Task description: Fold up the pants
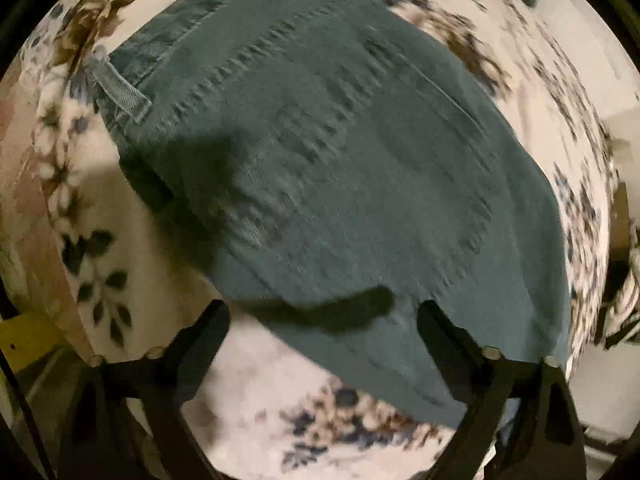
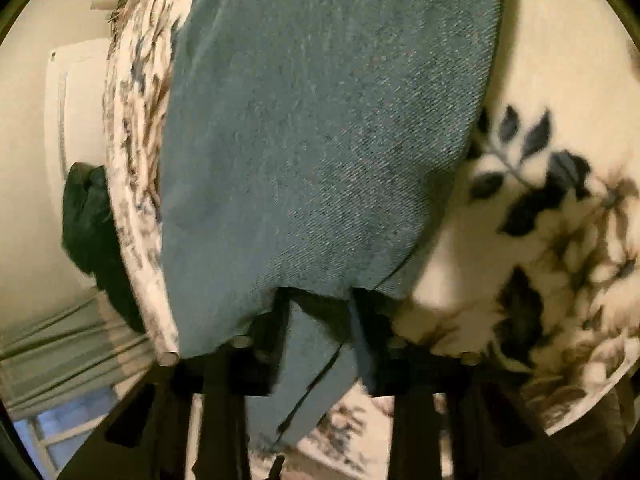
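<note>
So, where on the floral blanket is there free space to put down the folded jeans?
Bare floral blanket lies below the jeans, between the left gripper's open fingers, and right of the jeans in the right wrist view. The middle is covered; dark clothing crowds the left edge.

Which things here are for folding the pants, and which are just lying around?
For the job:
- pants, blue denim, spread on the blanket
- right gripper, closed on a fold of the pants
- left gripper, open over the pants' edge

Just lying about:
- flowered blanket underneath
- dark cloth at the blanket's edge
</note>
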Tool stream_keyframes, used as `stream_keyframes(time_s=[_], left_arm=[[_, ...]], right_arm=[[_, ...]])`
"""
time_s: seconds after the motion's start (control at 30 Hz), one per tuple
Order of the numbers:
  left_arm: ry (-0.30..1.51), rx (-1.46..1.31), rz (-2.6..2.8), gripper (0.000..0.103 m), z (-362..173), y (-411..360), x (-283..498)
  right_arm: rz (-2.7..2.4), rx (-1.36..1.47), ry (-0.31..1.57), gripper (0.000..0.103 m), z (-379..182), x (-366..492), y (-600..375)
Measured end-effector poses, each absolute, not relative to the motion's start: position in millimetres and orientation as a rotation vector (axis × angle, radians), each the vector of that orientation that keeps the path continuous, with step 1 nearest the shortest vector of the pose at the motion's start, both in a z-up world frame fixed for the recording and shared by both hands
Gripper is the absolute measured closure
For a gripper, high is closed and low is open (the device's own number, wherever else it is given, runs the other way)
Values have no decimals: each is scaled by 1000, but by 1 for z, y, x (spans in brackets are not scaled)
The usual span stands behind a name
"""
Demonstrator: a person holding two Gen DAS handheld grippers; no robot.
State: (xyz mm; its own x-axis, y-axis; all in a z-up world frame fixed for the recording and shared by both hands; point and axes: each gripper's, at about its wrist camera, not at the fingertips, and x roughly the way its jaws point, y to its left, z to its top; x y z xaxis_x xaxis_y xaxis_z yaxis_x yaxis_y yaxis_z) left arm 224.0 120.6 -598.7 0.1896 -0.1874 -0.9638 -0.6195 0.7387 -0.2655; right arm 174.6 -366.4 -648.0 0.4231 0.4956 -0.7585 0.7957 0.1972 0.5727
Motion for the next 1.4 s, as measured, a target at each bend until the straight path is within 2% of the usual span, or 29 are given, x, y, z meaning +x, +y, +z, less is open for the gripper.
stream_keyframes(time_s=[0.03,0.07,0.1,0.17,0.27,0.33,0.43,0.57,0.6,0.67,0.73,0.8,0.87,1.0,1.1,1.27,1.33,1.4], left_arm=[[1372,-755,343,26,-602,124,225],[1371,-779,351,45,-607,130,225],[1368,-799,354,52,-610,135,225],[1364,-829,351,57,-614,140,222],[1371,-824,335,57,-613,142,213],[1382,-847,328,56,-615,158,206],[1381,-937,355,45,-624,170,185],[1324,-1080,387,42,-637,190,172],[1320,-1099,390,41,-640,193,172],[1315,-1116,415,41,-644,191,168],[1284,-1087,421,56,-637,189,163],[1264,-1013,420,74,-624,180,166],[1232,-961,415,83,-608,172,157],[1198,-912,378,87,-576,186,143],[1216,-884,381,93,-574,183,159],[1258,-921,419,93,-586,188,163],[1224,-973,412,88,-580,191,160],[1200,-970,393,79,-574,190,158]], right_arm=[[-315,1452,1218,84,-648,175,-366],[-329,1436,1225,86,-646,178,-361],[-335,1420,1230,88,-644,180,-357],[-333,1364,1274,88,-636,180,-355],[-324,1305,1352,86,-635,190,-349],[-315,1282,1390,77,-635,202,-340],[-315,1283,1391,64,-638,224,-328],[-336,1287,1382,62,-641,221,-332],[-340,1282,1376,64,-640,221,-331],[-360,1243,1358,78,-638,219,-329],[-374,1206,1345,96,-632,203,-336],[-383,1176,1331,99,-623,198,-334],[-383,1143,1322,100,-612,199,-333],[-350,1097,1307,100,-590,199,-335],[-363,1079,1309,103,-580,189,-346],[-284,1229,1316,102,-601,166,-380],[-249,1270,1336,100,-612,165,-385],[-239,1282,1372,95,-622,171,-383]])
